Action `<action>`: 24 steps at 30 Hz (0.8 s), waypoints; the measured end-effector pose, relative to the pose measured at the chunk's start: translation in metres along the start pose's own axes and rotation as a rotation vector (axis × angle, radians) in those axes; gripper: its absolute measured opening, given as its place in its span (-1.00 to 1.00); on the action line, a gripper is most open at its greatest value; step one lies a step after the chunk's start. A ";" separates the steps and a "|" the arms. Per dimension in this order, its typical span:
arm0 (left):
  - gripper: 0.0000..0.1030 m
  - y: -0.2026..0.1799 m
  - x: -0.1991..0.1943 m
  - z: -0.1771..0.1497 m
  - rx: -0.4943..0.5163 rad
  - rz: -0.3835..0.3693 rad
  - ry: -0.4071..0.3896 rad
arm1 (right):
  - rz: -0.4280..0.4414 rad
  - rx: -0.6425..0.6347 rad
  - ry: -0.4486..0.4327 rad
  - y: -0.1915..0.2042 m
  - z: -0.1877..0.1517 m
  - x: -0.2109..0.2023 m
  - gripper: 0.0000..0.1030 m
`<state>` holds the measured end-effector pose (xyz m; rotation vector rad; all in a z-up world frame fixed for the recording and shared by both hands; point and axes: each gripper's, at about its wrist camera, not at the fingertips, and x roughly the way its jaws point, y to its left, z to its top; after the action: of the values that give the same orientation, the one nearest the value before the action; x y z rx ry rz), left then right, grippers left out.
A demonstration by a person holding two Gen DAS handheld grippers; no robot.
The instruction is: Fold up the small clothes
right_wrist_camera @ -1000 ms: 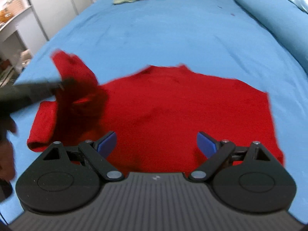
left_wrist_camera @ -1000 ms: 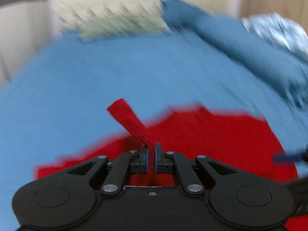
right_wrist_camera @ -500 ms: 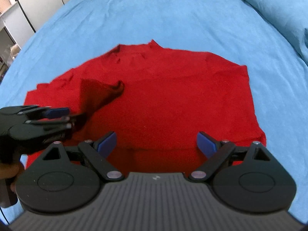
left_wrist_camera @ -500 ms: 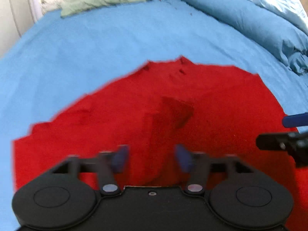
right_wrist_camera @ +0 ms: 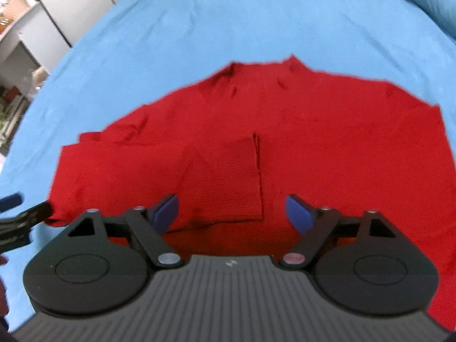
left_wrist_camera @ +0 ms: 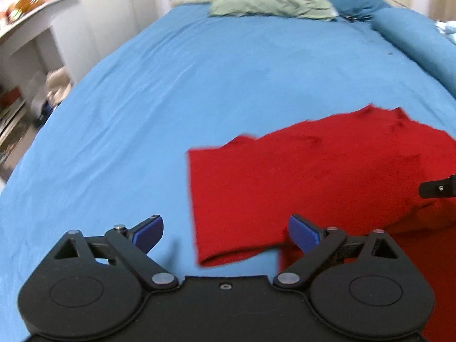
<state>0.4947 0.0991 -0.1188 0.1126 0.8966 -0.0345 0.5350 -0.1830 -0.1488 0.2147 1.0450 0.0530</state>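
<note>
I counted one red garment (right_wrist_camera: 299,131), lying flat on the blue bed sheet (left_wrist_camera: 176,91), one sleeve (right_wrist_camera: 222,179) folded over its middle. Left gripper (left_wrist_camera: 225,232) and right gripper (right_wrist_camera: 232,209) both had fingers apart, empty. No readable writing. One green pillow (left_wrist_camera: 268,4) at the headboard.

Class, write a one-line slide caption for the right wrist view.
Open right tool hovers over a red sweater, sleeve folded inward, on a blue bedsheet.
</note>
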 end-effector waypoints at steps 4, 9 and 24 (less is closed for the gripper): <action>0.88 0.008 0.008 -0.014 -0.029 0.000 0.028 | -0.071 -0.013 -0.010 0.004 -0.012 0.015 0.45; 0.88 0.012 0.006 -0.026 -0.033 -0.004 0.050 | -0.114 -0.118 -0.046 0.020 -0.019 0.018 -0.03; 0.88 -0.006 0.008 -0.024 -0.014 -0.080 0.044 | -0.100 -0.074 -0.232 -0.008 0.018 -0.067 -0.54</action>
<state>0.4808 0.0960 -0.1408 0.0649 0.9454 -0.1011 0.5167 -0.2036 -0.0844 0.0984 0.8195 -0.0238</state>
